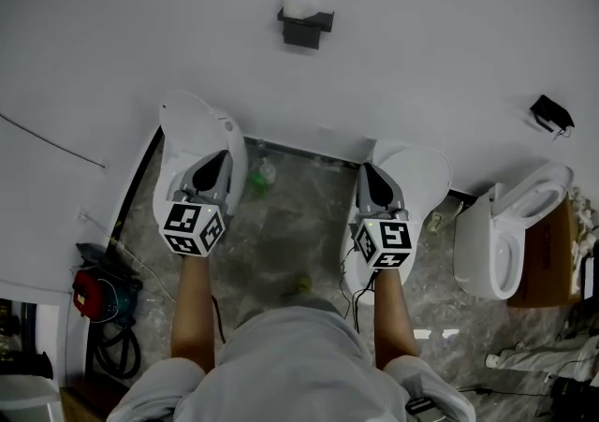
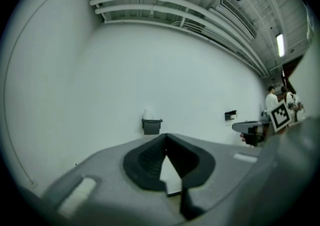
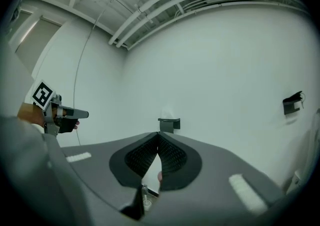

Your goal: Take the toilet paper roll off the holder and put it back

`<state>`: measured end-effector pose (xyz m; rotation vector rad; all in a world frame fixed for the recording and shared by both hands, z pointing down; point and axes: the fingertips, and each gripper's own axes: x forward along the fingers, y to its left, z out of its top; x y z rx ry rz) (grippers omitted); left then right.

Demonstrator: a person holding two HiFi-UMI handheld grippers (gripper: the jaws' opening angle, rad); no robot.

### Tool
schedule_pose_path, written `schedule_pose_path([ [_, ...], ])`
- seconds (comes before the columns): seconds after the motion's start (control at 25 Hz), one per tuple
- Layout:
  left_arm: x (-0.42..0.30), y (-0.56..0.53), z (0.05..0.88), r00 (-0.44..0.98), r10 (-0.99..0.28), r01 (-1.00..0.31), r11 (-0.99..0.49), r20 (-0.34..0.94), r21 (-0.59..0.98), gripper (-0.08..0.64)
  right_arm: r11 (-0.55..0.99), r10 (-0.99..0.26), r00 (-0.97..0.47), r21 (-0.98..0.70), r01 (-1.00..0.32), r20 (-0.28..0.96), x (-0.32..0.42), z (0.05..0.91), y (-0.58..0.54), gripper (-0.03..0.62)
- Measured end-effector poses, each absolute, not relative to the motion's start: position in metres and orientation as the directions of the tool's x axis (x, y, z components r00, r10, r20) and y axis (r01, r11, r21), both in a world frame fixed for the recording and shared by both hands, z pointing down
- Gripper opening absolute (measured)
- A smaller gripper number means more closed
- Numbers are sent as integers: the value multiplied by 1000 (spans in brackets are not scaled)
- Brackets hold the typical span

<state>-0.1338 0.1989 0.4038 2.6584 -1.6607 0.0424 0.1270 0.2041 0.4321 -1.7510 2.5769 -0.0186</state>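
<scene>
A white toilet paper roll [image 1: 299,1] sits on a dark holder [image 1: 306,29] fixed to the white wall, well ahead of both grippers. My left gripper [image 1: 192,116] and right gripper [image 1: 407,163] are held side by side, level, and point at that wall. In the left gripper view the roll [image 2: 148,115] and holder [image 2: 151,127] stand just above the left gripper [image 2: 166,136], whose jaws meet at the tips with nothing between them. In the right gripper view the holder [image 3: 169,125] shows above the right gripper [image 3: 158,135], likewise shut and empty.
A white toilet [image 1: 510,233] stands at the right against the wall, with a cardboard box [image 1: 547,266] beside it. A second dark fixture [image 1: 550,113] hangs on the wall. A red tool [image 1: 94,294] and a green bottle [image 1: 262,175] lie on the marbled floor.
</scene>
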Motion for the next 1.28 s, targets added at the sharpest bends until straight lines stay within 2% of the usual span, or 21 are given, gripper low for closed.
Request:
schedule_pose_path([
  [0.6, -85, 62, 395, 436, -900, -900, -436, 22, -10, 0, 382, -924, -382, -35, -923, -17, 167, 429, 67, 2],
  [1.28, -112, -106, 401, 493, -870, -870, -493, 33, 7, 0, 335, -942, -335, -28, -942, -8, 137, 426, -84, 2],
])
